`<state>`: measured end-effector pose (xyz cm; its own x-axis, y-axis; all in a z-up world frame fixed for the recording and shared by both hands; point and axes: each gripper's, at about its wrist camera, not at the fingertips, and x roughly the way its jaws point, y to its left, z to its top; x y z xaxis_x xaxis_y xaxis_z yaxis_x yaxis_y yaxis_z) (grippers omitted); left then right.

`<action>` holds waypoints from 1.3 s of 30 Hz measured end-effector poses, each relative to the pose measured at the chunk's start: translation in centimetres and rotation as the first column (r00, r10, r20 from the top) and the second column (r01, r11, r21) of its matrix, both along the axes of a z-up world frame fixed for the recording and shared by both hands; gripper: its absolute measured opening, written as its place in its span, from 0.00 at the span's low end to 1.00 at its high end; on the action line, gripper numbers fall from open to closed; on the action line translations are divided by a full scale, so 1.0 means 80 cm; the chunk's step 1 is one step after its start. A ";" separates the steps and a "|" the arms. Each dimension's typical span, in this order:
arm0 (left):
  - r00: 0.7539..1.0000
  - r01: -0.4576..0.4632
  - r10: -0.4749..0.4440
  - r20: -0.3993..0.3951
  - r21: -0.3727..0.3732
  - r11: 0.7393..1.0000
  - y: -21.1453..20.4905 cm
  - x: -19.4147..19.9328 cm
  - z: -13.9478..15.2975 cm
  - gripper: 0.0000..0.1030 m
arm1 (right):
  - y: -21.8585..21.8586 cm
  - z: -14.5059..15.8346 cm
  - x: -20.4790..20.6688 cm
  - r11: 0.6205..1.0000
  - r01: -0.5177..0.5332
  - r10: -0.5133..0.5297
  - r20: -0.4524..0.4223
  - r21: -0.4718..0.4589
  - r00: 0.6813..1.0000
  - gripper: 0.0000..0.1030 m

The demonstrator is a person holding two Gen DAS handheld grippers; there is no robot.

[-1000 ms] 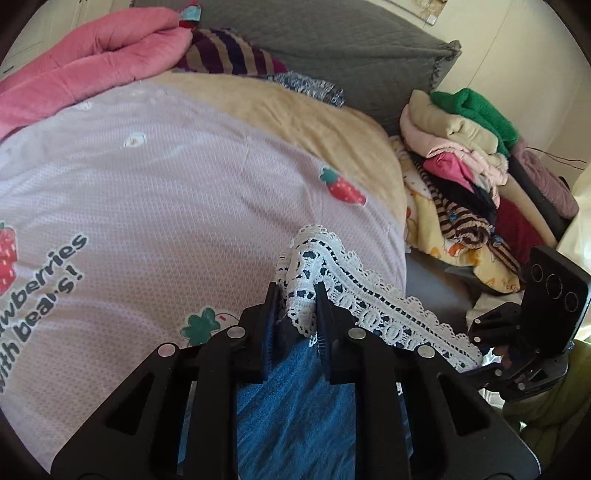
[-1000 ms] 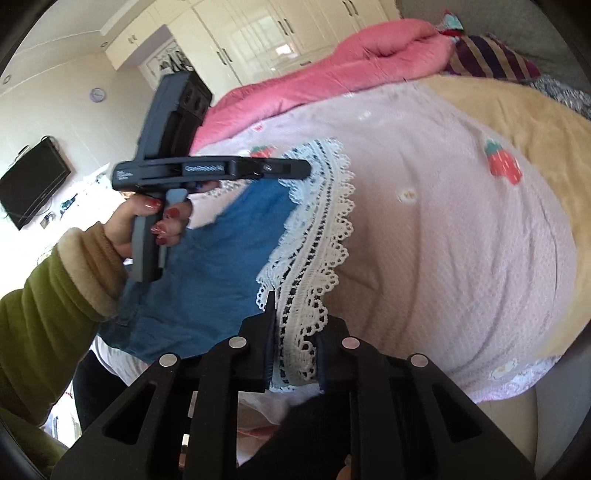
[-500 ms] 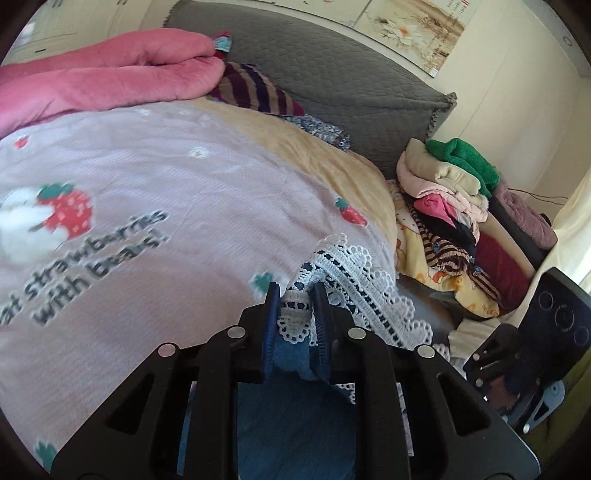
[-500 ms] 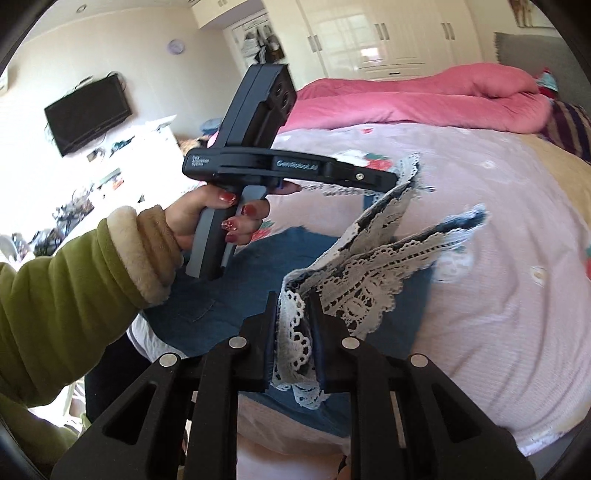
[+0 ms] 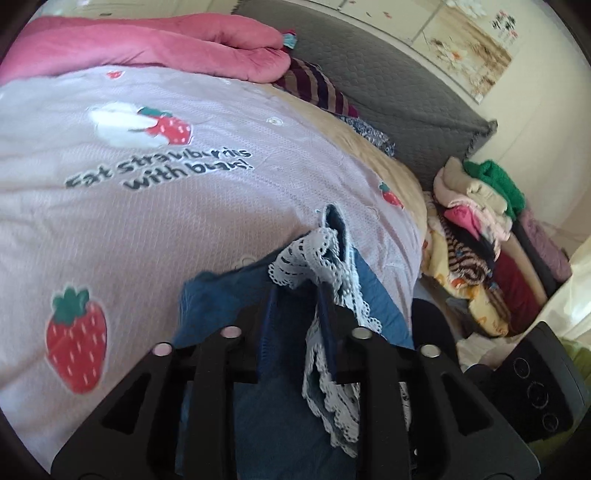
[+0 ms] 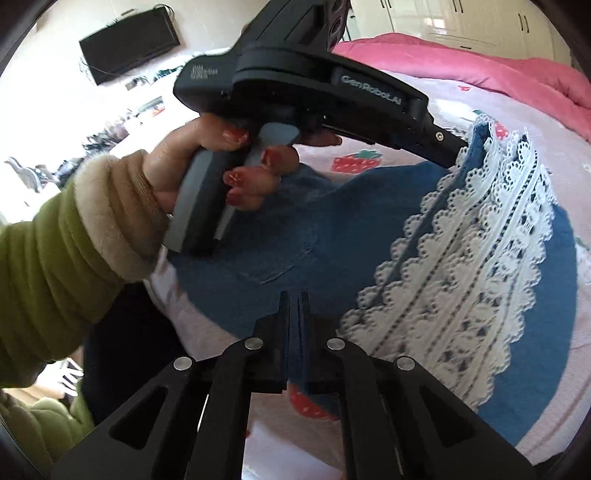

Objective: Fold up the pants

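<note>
Blue denim pants with a wide white lace hem lie on the pale strawberry-print bed cover, the lace end folded back over the denim. My left gripper points down at the hem's corner. Its jaws are opening, and the lace drapes loosely between them and over the right finger without being pressed. From the right wrist view that left gripper is held by a hand in a green sleeve. My right gripper hovers over the denim, shut, with nothing in it.
A pink quilt and a grey headboard lie at the bed's far side. A pile of folded clothes stands to the right of the bed. A wall television and white wardrobes are behind.
Both grippers carried the lace hem across over the denim. The right gripper let the lace go and closed empty; the left jaws spread apart, and the lace now rests on the pants.
</note>
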<state>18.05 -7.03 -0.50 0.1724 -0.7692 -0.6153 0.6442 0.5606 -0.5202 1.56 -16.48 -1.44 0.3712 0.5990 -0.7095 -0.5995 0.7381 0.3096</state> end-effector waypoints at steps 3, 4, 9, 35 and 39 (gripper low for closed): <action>0.999 -0.025 0.024 -0.032 -0.025 0.999 0.010 -0.012 -0.001 0.43 | -0.033 0.016 -0.016 0.999 0.051 -0.051 0.062 0.000 0.997 0.14; 0.999 -0.026 0.025 -0.033 -0.038 0.999 0.011 -0.016 0.000 0.46 | -0.047 0.022 -0.022 0.997 0.081 -0.081 0.086 0.002 0.993 0.30; 0.993 -0.076 0.068 -0.094 -0.083 0.994 0.014 -0.013 0.001 0.62 | -0.083 0.027 -0.047 0.976 0.181 -0.151 0.227 -0.118 0.962 0.54; 0.962 -0.140 0.148 -0.229 0.051 0.989 -0.039 0.037 -0.007 0.16 | -0.009 0.007 -0.059 0.963 0.018 0.071 0.318 -0.270 0.945 0.14; 0.954 -0.175 0.188 -0.232 0.079 0.981 -0.011 0.032 -0.021 0.17 | 0.011 -0.015 -0.055 0.954 -0.027 0.111 0.265 -0.300 0.958 0.18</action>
